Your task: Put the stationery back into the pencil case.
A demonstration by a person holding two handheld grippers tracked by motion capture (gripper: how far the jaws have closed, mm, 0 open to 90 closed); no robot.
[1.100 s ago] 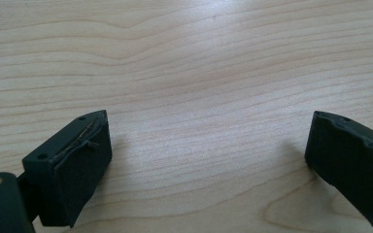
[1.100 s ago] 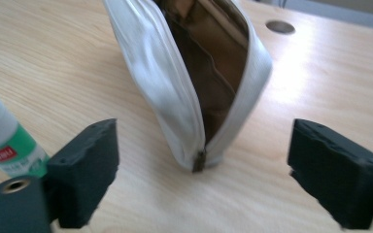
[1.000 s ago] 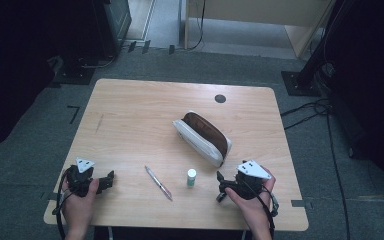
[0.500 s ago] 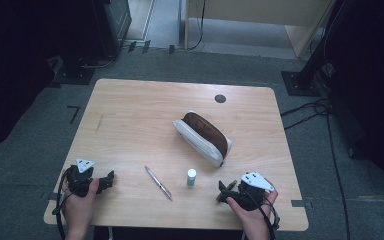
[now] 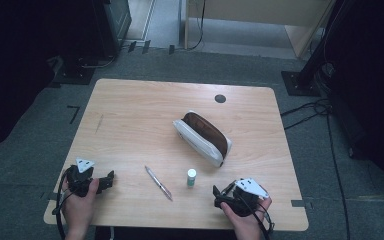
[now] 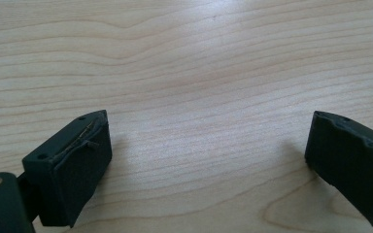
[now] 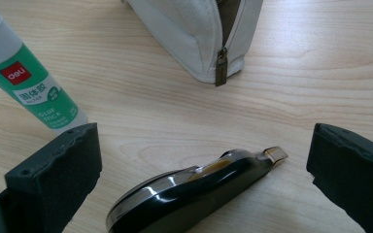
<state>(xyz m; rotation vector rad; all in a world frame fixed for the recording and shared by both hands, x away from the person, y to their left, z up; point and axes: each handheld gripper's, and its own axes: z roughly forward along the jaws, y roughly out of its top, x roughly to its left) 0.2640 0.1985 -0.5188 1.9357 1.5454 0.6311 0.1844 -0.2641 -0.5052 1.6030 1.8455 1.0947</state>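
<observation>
Correction-tape dispenser (image 7: 194, 194) between wide-open right tongs (image 7: 204, 170), untouched.

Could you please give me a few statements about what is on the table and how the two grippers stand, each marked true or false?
1. The pencil case lies with its zip open. True.
2. The glue stick lies flat on the table. False: it stands upright.
3. The right gripper is open, with a black correction tape dispenser lying on the table between its jaws. True.
4. The left gripper is shut on the pen. False: it is open over bare wood, and the pen lies apart from it on the table.
5. The pen is inside the pencil case. False: it lies on the table, left of the glue stick in the high view.
</observation>
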